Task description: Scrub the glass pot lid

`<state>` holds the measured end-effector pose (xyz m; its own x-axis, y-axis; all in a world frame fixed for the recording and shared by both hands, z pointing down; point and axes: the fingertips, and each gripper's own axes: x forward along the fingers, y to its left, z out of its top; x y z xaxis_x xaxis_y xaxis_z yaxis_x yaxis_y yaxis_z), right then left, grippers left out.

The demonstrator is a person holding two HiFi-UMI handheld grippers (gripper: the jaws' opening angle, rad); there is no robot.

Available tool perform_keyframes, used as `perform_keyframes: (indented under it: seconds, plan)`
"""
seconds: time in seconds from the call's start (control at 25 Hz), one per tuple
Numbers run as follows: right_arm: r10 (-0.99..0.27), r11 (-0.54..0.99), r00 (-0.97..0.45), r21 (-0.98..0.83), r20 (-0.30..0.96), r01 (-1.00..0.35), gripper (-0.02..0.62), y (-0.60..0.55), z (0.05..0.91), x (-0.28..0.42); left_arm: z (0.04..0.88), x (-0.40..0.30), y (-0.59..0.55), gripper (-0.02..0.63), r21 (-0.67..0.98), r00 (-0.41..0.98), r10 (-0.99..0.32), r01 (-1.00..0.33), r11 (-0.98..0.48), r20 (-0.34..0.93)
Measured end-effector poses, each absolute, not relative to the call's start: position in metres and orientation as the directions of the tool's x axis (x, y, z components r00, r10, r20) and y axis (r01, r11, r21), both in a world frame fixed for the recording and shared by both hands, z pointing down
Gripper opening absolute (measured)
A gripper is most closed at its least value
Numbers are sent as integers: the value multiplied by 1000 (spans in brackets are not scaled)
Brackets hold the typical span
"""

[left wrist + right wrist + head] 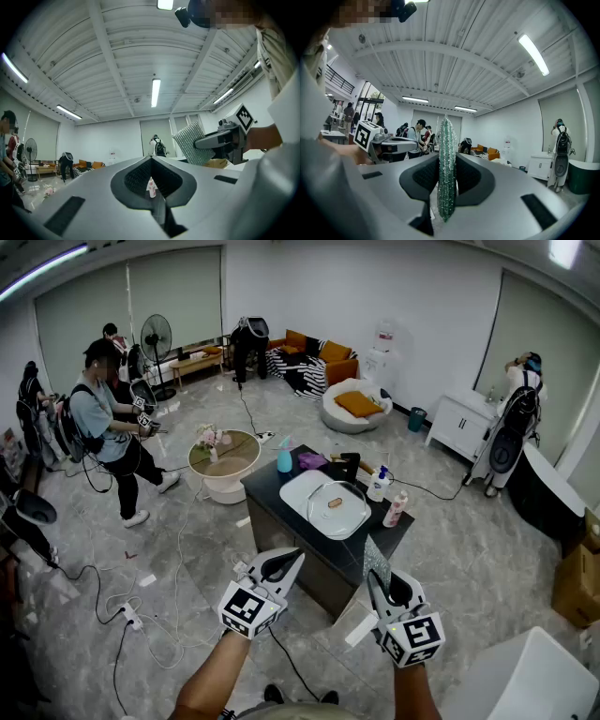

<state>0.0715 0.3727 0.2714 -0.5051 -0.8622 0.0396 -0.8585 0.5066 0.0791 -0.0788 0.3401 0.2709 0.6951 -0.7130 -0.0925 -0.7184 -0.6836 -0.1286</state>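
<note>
Your right claw (373, 579) grips the scrub pad (446, 168); your left claw (291, 559) is clenched empty. Unsteadied, the glass pot lid (336, 507) could skate off the counter (265, 491).

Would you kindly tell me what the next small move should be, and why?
Probably step in and carry the right claw forward toward the glass pot lid: it is shut on the scouring pad, yet hangs short of the table, with the lid untouched. The left claw is shut and empty.
</note>
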Motion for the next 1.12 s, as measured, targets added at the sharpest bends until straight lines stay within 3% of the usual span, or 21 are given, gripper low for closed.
perform_keyframes:
  seconds: [1.12]
  plan:
    - [-883,470,-470,4,16,-883,83,375,270,49,277,-105,342,14,-104,719,-688,-695,-711,-99]
